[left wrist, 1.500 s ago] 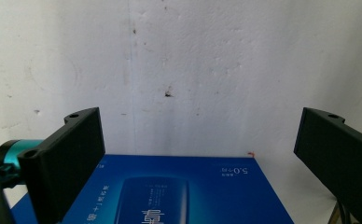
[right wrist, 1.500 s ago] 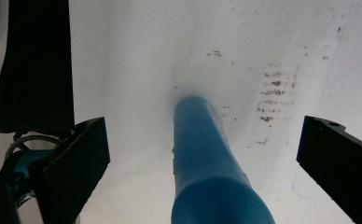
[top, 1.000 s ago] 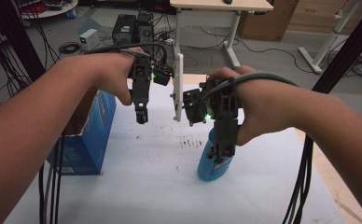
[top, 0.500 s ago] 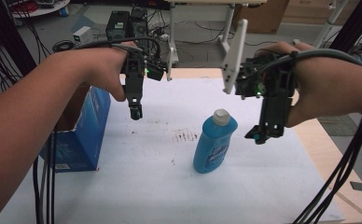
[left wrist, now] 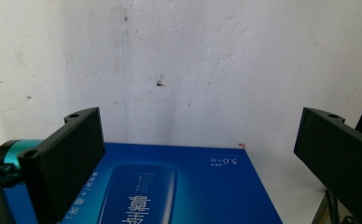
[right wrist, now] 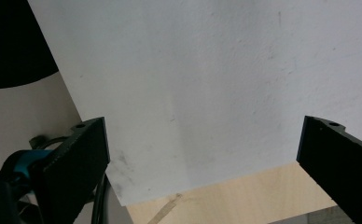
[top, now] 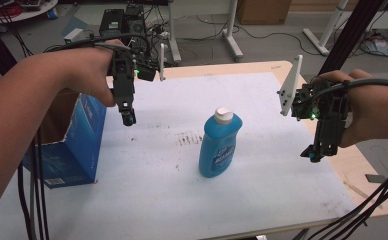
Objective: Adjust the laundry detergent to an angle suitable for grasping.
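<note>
1. High view: the blue bottle [top: 219,145] with a white cap stands upright in the middle of the white sheet [top: 262,185], touching nothing.
2. The left gripper [top: 128,119] hangs wide open, empty, beside the blue box [top: 77,145].
3. The right gripper [top: 314,154] is wide open and empty too, near the table's right edge.
4. A fast bump from either side could tip the tall bottle.
5. Nothing stands between the bottle and the grippers.

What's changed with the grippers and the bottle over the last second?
The right gripper let go of the blue bottle and drew back to the table's right edge, jaws open. The bottle now stands alone on the white sheet. The left gripper stays open beside the blue box.
</note>
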Motion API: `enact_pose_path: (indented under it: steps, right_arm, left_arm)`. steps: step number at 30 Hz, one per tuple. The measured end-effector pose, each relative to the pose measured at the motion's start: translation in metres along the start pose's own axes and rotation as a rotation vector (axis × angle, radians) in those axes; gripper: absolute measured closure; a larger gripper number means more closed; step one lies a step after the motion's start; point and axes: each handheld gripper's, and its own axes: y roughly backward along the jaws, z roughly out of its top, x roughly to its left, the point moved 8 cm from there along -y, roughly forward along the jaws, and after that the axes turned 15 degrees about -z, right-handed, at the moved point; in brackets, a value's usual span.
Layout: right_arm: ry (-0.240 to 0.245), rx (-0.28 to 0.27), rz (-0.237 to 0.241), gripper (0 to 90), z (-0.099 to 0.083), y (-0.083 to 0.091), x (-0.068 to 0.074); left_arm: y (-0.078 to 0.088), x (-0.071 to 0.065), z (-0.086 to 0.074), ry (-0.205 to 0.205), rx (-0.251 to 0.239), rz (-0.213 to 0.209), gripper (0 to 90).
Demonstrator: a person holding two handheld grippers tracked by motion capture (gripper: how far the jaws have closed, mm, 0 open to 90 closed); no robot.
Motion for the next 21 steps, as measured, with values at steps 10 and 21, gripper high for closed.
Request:
enact_pose_path:
  steps: [10,21]
  right_arm:
    - [-0.022,-0.026,-0.027,1.4,-0.006,0.001,-0.004]
    - [-0.05,-0.015,-0.034,1.4,-0.014,-0.001,-0.006]
  left_arm:
    - [0.007,-0.009,0.001,0.045,-0.019,0.035,1.7]
    - [0.009,-0.039,0.013,0.113,-0.199,0.013,1.7]
